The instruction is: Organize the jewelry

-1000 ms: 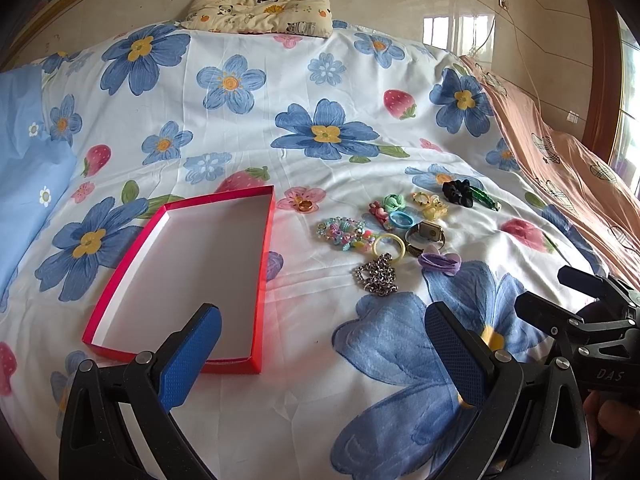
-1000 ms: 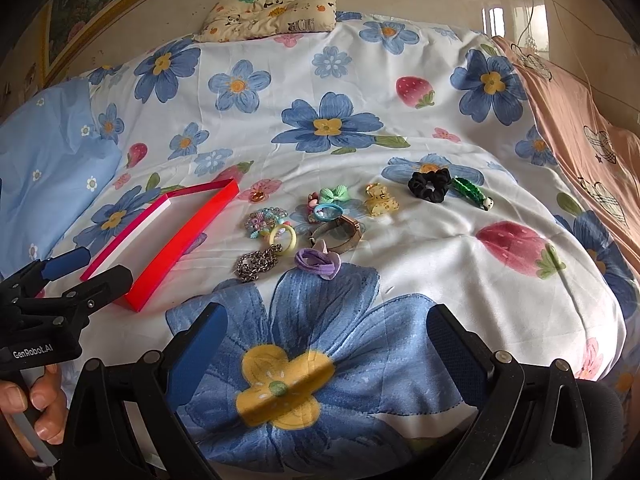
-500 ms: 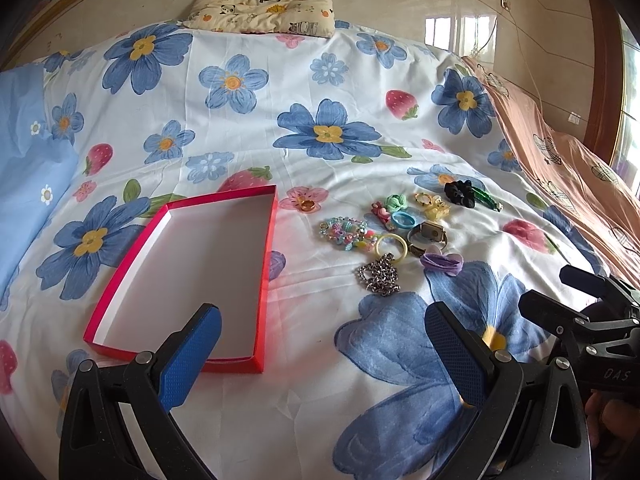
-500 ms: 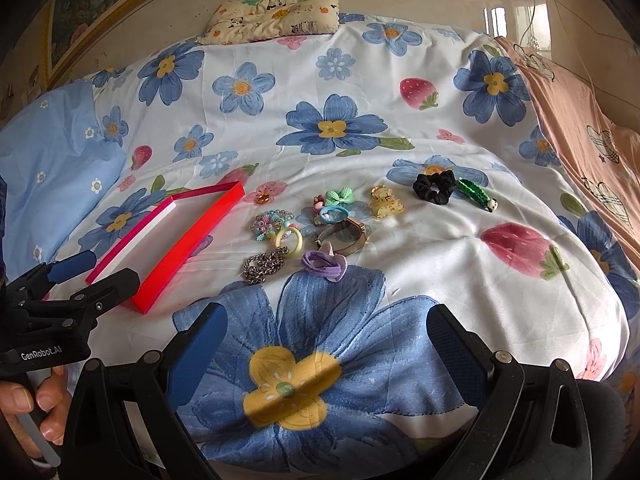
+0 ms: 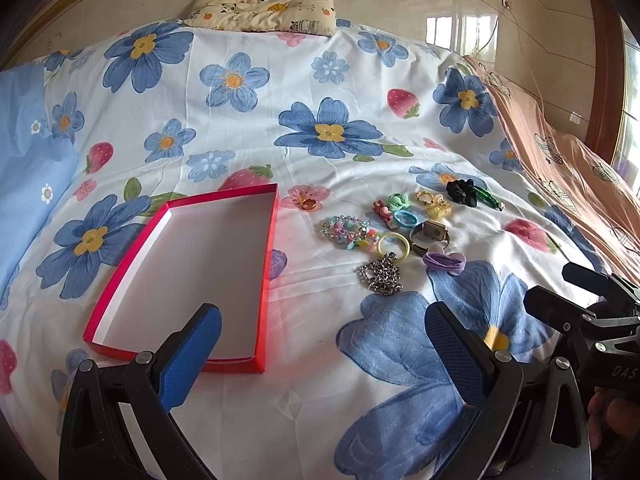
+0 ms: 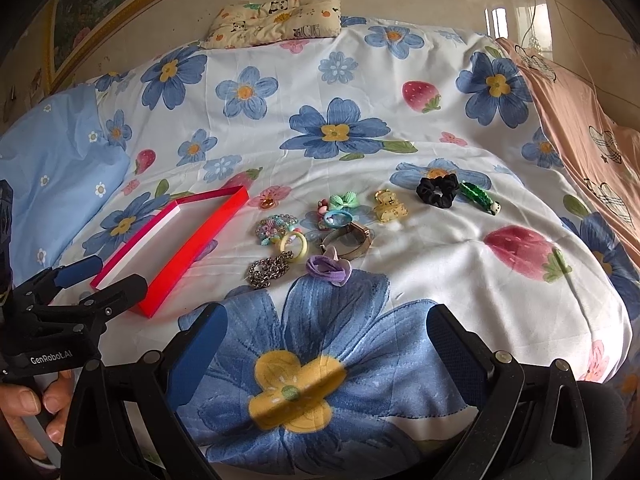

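Observation:
A shallow red box (image 5: 192, 276) with a white inside lies empty on the flowered bedsheet, also seen edge-on as the red box (image 6: 192, 240). To its right lies a cluster of jewelry: a silver chain (image 5: 382, 274), a yellow ring (image 5: 393, 245), a beaded bracelet (image 5: 346, 230), a watch (image 5: 430, 234), a purple hair tie (image 5: 444, 260), a black scrunchie (image 5: 462, 192) and a small gold ring (image 5: 309, 204). My left gripper (image 5: 320, 344) hovers open near the box's front corner. My right gripper (image 6: 326, 344) hangs open above the blue flower, short of the chain (image 6: 269, 270).
A patterned pillow (image 5: 264, 10) lies at the head of the bed. A blue pillow (image 5: 28, 184) sits on the left, and a peach blanket (image 5: 568, 176) runs along the right side. A hand (image 6: 28, 408) holds the left gripper's handle.
Both views have crept slightly forward and down toward the bed; the box and jewelry sit a little lower in frame. Nothing on the bed has moved, and both grippers stay open.

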`<action>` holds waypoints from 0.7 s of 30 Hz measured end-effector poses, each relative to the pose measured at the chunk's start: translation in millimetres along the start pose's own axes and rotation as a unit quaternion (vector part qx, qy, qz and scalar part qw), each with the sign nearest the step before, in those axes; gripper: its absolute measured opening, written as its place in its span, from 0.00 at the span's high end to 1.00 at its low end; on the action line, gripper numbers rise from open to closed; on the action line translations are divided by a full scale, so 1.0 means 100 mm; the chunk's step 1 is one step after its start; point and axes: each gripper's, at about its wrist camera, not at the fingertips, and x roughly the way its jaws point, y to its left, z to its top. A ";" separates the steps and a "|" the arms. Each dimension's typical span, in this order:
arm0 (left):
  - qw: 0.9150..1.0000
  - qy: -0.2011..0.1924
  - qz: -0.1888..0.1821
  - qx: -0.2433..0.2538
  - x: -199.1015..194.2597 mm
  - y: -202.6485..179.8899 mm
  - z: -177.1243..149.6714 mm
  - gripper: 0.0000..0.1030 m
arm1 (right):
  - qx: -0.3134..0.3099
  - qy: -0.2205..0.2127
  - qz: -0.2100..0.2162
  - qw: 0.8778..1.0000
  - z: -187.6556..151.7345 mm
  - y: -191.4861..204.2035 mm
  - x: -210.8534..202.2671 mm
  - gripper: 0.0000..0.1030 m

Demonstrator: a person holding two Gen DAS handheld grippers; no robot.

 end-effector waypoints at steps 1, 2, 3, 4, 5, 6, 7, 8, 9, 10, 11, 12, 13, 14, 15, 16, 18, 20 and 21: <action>1.000 0.001 0.000 0.000 0.00 0.00 0.00 0.01 | 0.000 0.000 0.000 1.000 0.00 0.00 0.00 0.02; 1.000 0.001 0.000 -0.001 0.02 0.00 0.00 0.01 | 0.000 0.000 0.000 1.000 0.00 0.00 0.00 0.02; 1.000 0.003 -0.001 -0.001 0.02 0.00 0.00 0.01 | 0.000 -0.001 0.001 1.000 0.00 0.00 0.00 0.02; 1.000 0.004 0.000 -0.002 0.04 0.00 0.00 0.01 | 0.000 -0.001 0.001 1.000 0.00 0.00 0.00 0.02; 1.000 0.005 0.000 -0.002 0.05 0.00 0.00 0.01 | 0.001 -0.001 0.002 1.000 0.01 0.00 0.00 0.02; 1.000 0.006 0.000 -0.002 0.06 0.00 0.00 0.01 | 0.002 -0.001 0.003 1.000 0.01 0.00 0.01 0.02; 1.000 0.007 0.000 -0.003 0.07 0.00 0.01 0.01 | 0.002 0.000 0.003 1.000 0.02 0.00 0.01 0.02; 1.000 0.009 0.000 -0.003 0.09 0.00 0.01 0.01 | 0.004 -0.001 0.004 1.000 0.02 -0.01 0.01 0.02; 1.000 0.010 0.000 -0.003 0.10 -0.01 0.01 0.01 | 0.005 -0.001 0.005 1.000 0.02 -0.02 0.02 0.02; 1.000 0.012 0.000 -0.004 0.12 -0.01 0.01 0.01 | 0.005 0.000 0.005 1.000 0.02 -0.02 0.02 0.02; 1.000 0.014 -0.001 -0.005 0.13 -0.01 0.02 0.01 | 0.006 0.000 0.006 1.000 0.02 -0.03 0.03 0.02; 1.000 0.017 -0.003 -0.006 0.15 -0.01 0.02 0.01 | 0.007 0.000 0.007 1.000 0.02 -0.03 0.03 0.02; 1.000 0.020 -0.006 -0.006 0.18 -0.02 0.03 0.01 | 0.007 0.001 0.007 1.000 0.02 -0.03 0.03 0.02; 1.000 0.021 -0.006 -0.006 0.19 -0.02 0.04 0.01 | 0.008 0.001 0.008 1.000 0.02 -0.03 0.04 0.02; 1.000 0.023 -0.008 -0.006 0.21 -0.02 0.05 0.01 | 0.008 0.002 0.008 1.000 0.02 -0.04 0.05 0.02; 1.000 0.024 -0.010 -0.007 0.22 -0.02 0.06 0.01 | 0.008 0.003 0.010 1.000 0.02 -0.04 0.07 0.02; 1.000 0.026 -0.012 -0.008 0.25 -0.01 0.08 0.01 | 0.009 0.005 0.012 1.000 0.03 -0.06 0.09 0.02; 1.000 0.027 -0.015 -0.005 0.29 -0.02 0.12 0.01 | 0.010 0.006 0.014 1.000 0.04 -0.06 0.11 0.03; 0.999 0.029 -0.017 -0.005 0.31 -0.01 0.13 0.01 | 0.011 0.007 0.016 1.000 0.04 -0.07 0.12 0.03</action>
